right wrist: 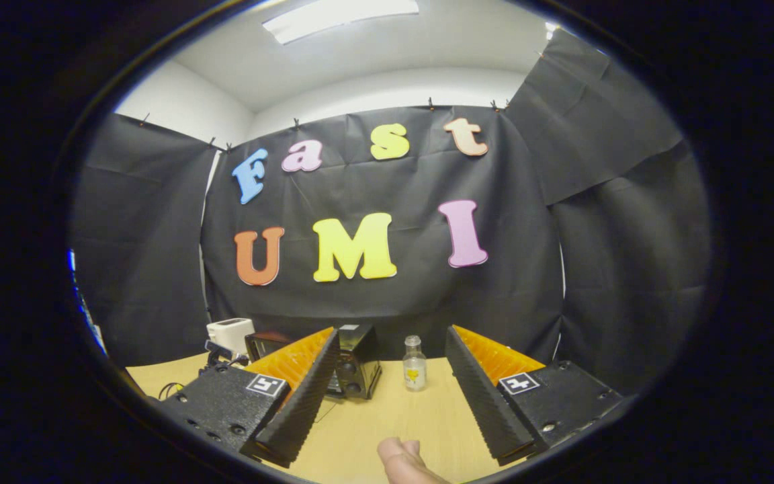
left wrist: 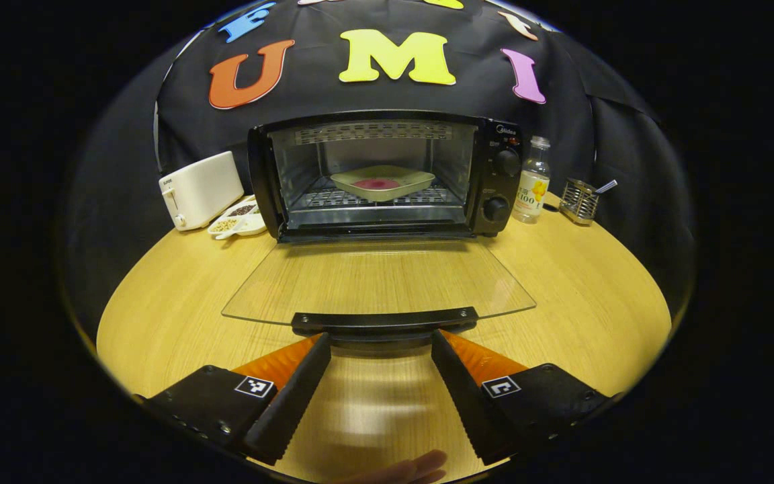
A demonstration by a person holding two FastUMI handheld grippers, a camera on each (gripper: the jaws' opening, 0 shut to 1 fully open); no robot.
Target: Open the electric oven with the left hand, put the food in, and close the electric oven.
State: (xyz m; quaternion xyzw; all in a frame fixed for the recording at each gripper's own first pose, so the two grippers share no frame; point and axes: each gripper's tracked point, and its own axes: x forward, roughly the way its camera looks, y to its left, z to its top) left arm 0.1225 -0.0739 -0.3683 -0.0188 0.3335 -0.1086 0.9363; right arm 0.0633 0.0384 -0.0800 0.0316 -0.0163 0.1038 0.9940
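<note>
The black electric oven [left wrist: 387, 175] stands at the back of the round wooden table [left wrist: 172, 309], its glass door [left wrist: 379, 282] folded down flat toward me. On the rack inside rests a pale dish [left wrist: 383, 183] with red food in it. My left gripper [left wrist: 380, 343] is open, its fingertips just short of the door's black handle [left wrist: 384, 321], one on each side and neither touching. In the right gripper view my right gripper [right wrist: 392, 343] is open and held high, pointing at the booth wall, with the oven [right wrist: 353, 366] small behind its left finger.
A white toaster [left wrist: 200, 189] and a small white dish of grains [left wrist: 238, 220] sit left of the oven. A clear bottle [left wrist: 532, 180] and a wire holder [left wrist: 579, 200] stand to its right. A person's fingertips [left wrist: 414, 467] show at the bottom edge.
</note>
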